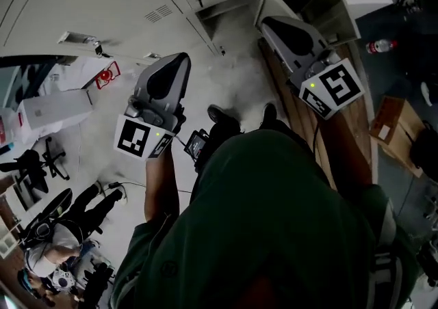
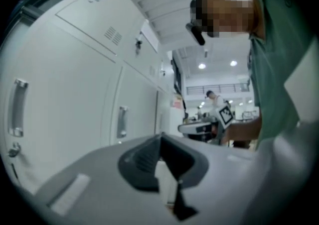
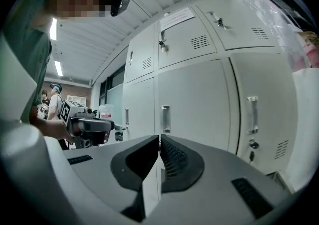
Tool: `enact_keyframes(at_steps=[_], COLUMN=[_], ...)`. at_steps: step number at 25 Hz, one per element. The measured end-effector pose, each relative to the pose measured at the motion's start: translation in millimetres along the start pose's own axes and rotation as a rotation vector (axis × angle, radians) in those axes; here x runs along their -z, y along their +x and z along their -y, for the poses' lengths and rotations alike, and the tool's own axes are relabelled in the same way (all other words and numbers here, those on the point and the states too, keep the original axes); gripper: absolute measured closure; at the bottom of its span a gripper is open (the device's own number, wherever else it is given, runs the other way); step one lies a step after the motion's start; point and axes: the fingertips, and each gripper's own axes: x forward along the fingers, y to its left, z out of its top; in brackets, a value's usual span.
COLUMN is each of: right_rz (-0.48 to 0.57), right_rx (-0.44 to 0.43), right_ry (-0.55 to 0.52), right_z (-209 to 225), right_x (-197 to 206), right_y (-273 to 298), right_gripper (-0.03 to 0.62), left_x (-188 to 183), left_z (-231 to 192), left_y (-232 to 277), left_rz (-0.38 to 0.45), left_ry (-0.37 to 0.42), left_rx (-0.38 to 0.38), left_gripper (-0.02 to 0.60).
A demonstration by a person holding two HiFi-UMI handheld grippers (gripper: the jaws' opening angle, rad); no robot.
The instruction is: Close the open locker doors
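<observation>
A person in a dark green shirt (image 1: 274, 225) stands before a bank of lockers (image 1: 102, 0) that fills the head view from 10 to 12 o'clock, a gripper in each hand, both pointed level at the doors, probably to push rather than to grasp. The left gripper (image 1: 179, 61) has its jaws pressed fully together with nothing between them. The right gripper (image 1: 269, 24) has its jaws drawn in to a hairline slit, also empty. Closed jaws make a blunt nose for shoving a door home. At 1 o'clock, just beyond the right gripper, what looks like an open compartment (image 1: 325, 3) gapes beside its swung-out door (image 1: 268, 5), the likely next target. The doors in the right gripper view (image 3: 199, 99) sit flush. The lockers are smooth pale-grey painted sheet metal with louvred vents (image 3: 200, 42), bright bar handles (image 3: 166, 118) and small key locks (image 3: 253, 144). The grippers are matt grey moulded shells with black ribbed pads (image 3: 174, 162)
</observation>
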Motion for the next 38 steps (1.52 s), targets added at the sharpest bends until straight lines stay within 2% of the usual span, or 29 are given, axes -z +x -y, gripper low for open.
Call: enact_keyframes(at_steps=[7, 12, 16, 19, 22, 25, 29, 32, 38], right_rz=[-0.005, -0.081, -0.113, -0.150, -0.174, -0.198, -0.231, -0.252, -0.277], right_rx=[0.044, 0.103, 0.102, 0.071, 0.032, -0.006, -0.064, -0.097, -0.156], right_ry=[0.011, 0.030, 0.009, 0.013, 0.035, 0.046, 0.039, 0.034, 0.021], right_z=[61.2, 107.0, 130.2, 139.5, 147.8, 152.0, 155.2, 155.4, 149.7], right_x=[39.1, 92.4, 137.4, 185.5, 227.6, 263.8, 313.8, 340.3, 374.2], right_y=[-83.0, -134.5, -159.5, -166.9, -166.6, -163.1, -153.3, -143.8, -133.8], right_gripper=[0.580, 0.580, 0.579, 0.565, 0.500, 0.493, 0.487, 0.485, 0.487], left_x=[22.8, 58.6, 93.5, 122.3, 155.9, 183.5, 225.5, 248.3, 279.1], left_z=[55.7, 88.3, 111.5, 126.7, 139.8, 150.9, 158.5, 159.3, 165.3], left_y=[74.4, 124.2, 159.2, 182.2, 200.6, 214.2, 225.1, 230.4, 235.8], left_rz=[-0.033, -0.081, -0.120, -0.139, -0.168, -0.183, -0.196, -0.180, -0.182], left_ry=[-0.024, -0.059, -0.088, -0.104, -0.118, -0.125, -0.091, -0.095, -0.074], left_rx=[0.066, 0.106, 0.140, 0.164, 0.187, 0.199, 0.203, 0.200, 0.204], left_gripper=[0.583, 0.583, 0.583, 0.583, 0.583, 0.577, 0.525, 0.477, 0.467])
